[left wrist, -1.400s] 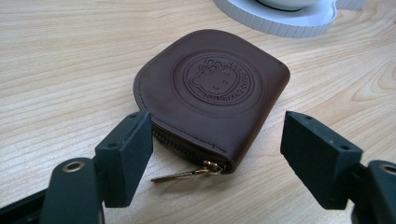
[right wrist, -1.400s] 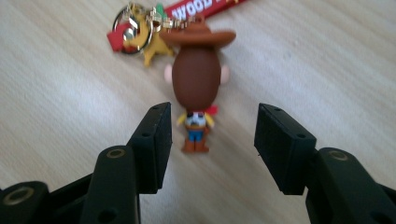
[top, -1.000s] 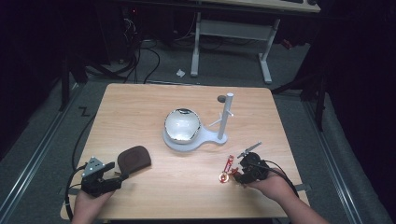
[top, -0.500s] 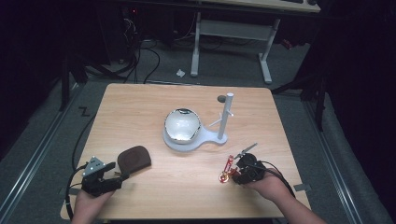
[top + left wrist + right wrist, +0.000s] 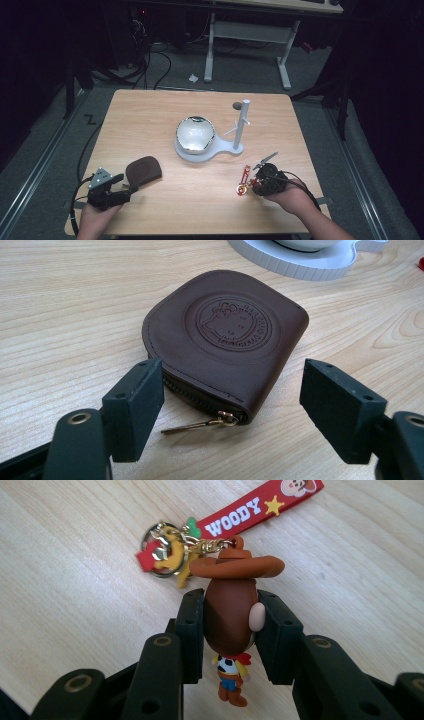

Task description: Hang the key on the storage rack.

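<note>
The right claw [image 5: 229, 630] has just been closing, and its black pads are now pinching the brown head of the cowboy keychain figure [image 5: 230, 617] from both sides. The figure is lying at the near right of the surface [image 5: 165, 107], with its red strap [image 5: 257, 507] and gold ring [image 5: 160, 550] stretching away from the claw toward the white stand [image 5: 207, 149]. A second ago, in the high view, the claw was sitting at the same spot beside the keychain; the hand is barely shifting, so the change is in the jaws alone. This probably means the grasp is finished and a lift is coming next.

The left claw [image 5: 232, 407] is standing spread, its pads flanking but not touching the near edge of the brown coin pouch [image 5: 225, 340] at the near left, zipper pull [image 5: 200, 424] pointing toward it.
</note>
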Motion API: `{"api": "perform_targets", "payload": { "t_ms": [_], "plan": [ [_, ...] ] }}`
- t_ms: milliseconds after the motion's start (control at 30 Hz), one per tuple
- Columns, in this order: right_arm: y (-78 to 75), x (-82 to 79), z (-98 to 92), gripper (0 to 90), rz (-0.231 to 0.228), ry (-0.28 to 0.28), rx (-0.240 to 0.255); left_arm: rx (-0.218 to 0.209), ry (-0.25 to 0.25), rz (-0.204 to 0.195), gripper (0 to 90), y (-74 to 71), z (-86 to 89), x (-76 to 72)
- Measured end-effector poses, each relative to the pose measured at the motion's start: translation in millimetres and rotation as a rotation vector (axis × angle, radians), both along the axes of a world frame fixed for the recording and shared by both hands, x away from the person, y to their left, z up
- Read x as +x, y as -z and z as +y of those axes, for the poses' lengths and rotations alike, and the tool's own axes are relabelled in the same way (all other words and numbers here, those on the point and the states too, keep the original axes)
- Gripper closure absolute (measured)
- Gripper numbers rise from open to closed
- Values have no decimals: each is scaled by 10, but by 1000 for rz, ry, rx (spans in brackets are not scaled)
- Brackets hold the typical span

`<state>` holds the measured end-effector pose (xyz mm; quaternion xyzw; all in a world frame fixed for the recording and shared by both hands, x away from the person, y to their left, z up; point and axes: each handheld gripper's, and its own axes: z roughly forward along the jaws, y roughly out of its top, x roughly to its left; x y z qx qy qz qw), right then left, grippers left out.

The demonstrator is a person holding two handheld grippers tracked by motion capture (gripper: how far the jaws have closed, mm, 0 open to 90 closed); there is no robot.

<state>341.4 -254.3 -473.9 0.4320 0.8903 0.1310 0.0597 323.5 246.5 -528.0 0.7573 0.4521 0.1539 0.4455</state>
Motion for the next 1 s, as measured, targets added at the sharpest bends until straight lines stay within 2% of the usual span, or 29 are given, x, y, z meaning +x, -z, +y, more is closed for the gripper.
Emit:
{"api": "perform_targets", "payload": {
  "t_ms": [300,433,800,833,867,1000],
  "plan": [
    [-170,-64,-138,669,10,21,0,-3,0,-3,259,0,-3,-2],
    [-292,-94,-206,669,4,24,-9,-3,1,-4,258,1,-9,-2],
    [-495,-124,-329,668,-7,44,-6,-2,5,-2,258,5,-15,0],
    [-520,-140,-323,669,6,72,-7,-2,6,-2,258,6,-15,1],
    [-530,-127,-343,669,-8,44,-6,-2,5,-2,258,7,-16,0],
    [-606,-131,-363,669,-12,51,-6,-2,6,-1,258,7,-17,-1]
  ]
}}
